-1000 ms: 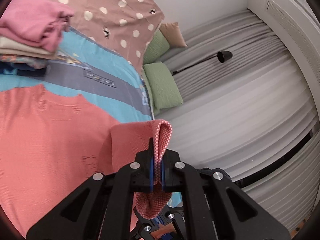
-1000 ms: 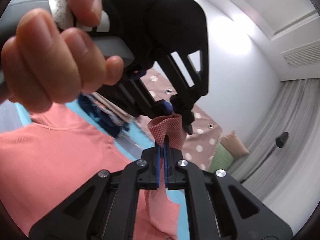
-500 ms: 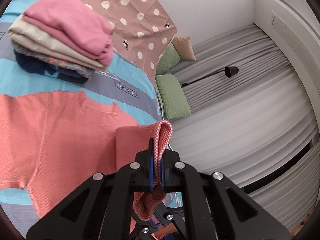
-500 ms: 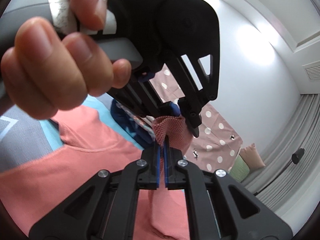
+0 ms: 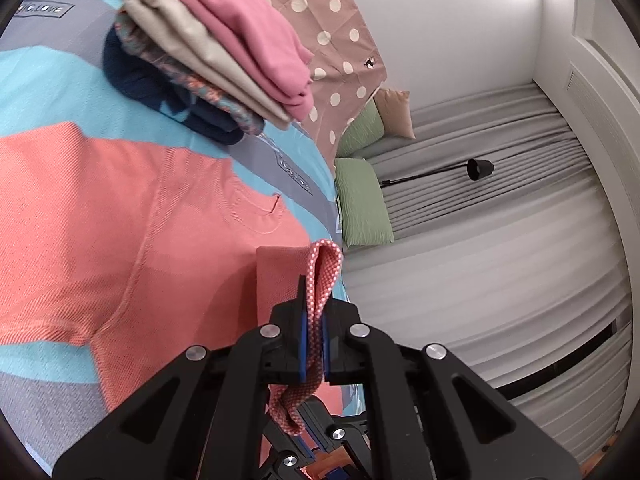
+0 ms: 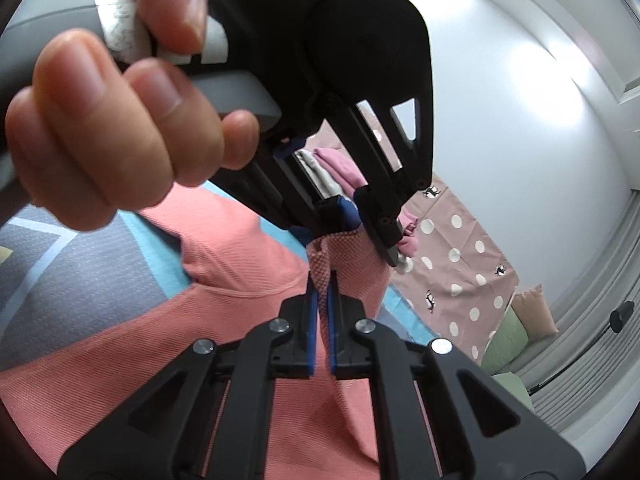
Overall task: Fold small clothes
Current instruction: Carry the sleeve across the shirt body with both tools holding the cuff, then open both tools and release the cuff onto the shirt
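A coral-orange small shirt (image 5: pixel 120 220) lies spread on a blue and grey mat (image 5: pixel 48 80); it also fills the lower right wrist view (image 6: pixel 160 340). My left gripper (image 5: pixel 315 304) is shut on a folded edge of the shirt and holds it up off the mat. My right gripper (image 6: pixel 321 284) is shut on the same shirt edge, right beside the left gripper (image 6: pixel 384 236), which a hand (image 6: pixel 100 128) holds close in front of the right camera.
A stack of folded clothes (image 5: pixel 224 52), pink on top, sits on the mat beyond the shirt. A brown polka-dot blanket (image 5: pixel 340 40), green cushions (image 5: pixel 364 200), a black lamp (image 5: pixel 480 168) and grey curtains lie behind.
Both grippers have carried the held shirt edge toward the shirt's collar and the folded stack. The stack now looks larger and nearer. Both grips are unchanged.
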